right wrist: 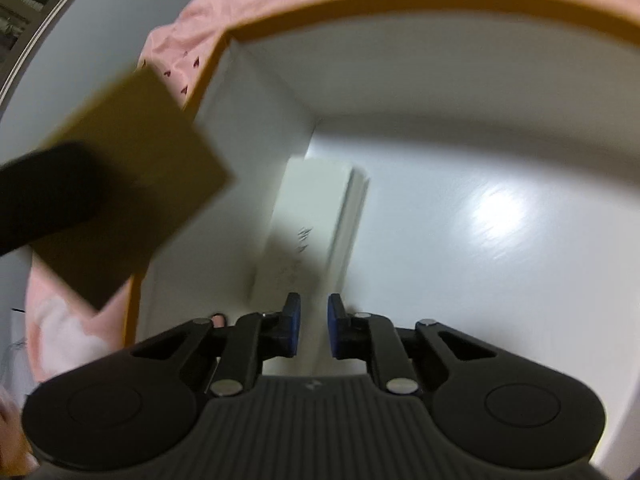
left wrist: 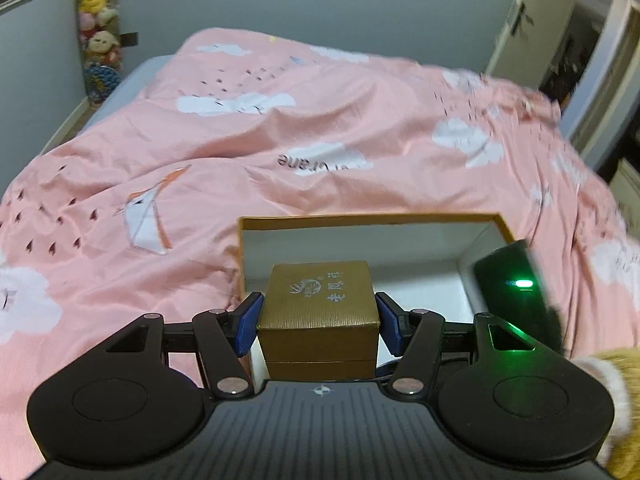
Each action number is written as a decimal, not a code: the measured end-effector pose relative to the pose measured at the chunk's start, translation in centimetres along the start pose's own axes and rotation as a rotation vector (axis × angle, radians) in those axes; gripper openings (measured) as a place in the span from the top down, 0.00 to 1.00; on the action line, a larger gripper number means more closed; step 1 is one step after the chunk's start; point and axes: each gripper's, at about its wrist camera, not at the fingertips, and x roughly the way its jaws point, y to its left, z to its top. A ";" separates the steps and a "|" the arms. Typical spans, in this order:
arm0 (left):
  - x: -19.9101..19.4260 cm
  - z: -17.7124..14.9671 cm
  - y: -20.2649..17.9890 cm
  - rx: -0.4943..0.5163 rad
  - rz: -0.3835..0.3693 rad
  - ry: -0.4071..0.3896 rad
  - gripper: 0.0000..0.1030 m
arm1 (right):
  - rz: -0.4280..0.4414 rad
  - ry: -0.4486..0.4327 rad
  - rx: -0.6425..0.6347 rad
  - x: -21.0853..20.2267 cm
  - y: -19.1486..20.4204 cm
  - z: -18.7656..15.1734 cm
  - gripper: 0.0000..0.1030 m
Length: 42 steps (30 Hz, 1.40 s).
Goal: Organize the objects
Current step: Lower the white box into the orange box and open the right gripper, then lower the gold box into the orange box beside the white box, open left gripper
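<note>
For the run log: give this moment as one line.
left gripper: shut on gold box | right gripper: shut, empty, inside open box | white box: in open box

I am holding a small gold box, ribbed card with silver print on its lid, upright and closed between my left fingers, just at the near wall of the big open box. That big box is lying on the bed, gold-rimmed, white inside. A slim white box is lying flat on its floor, close to its side wall.
</note>
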 end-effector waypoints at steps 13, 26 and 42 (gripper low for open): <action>8.4 2.9 -2.3 0.138 0.185 0.219 0.34 | -0.005 -0.134 -0.035 -2.1 -2.2 -0.1 0.83; 11.6 3.5 -2.5 0.137 0.265 0.283 0.33 | 0.091 -0.256 -0.061 -1.4 -1.5 1.9 0.77; 7.3 5.1 -1.0 0.069 0.156 0.133 0.23 | 0.079 -0.344 -0.052 -1.4 -1.2 3.4 0.79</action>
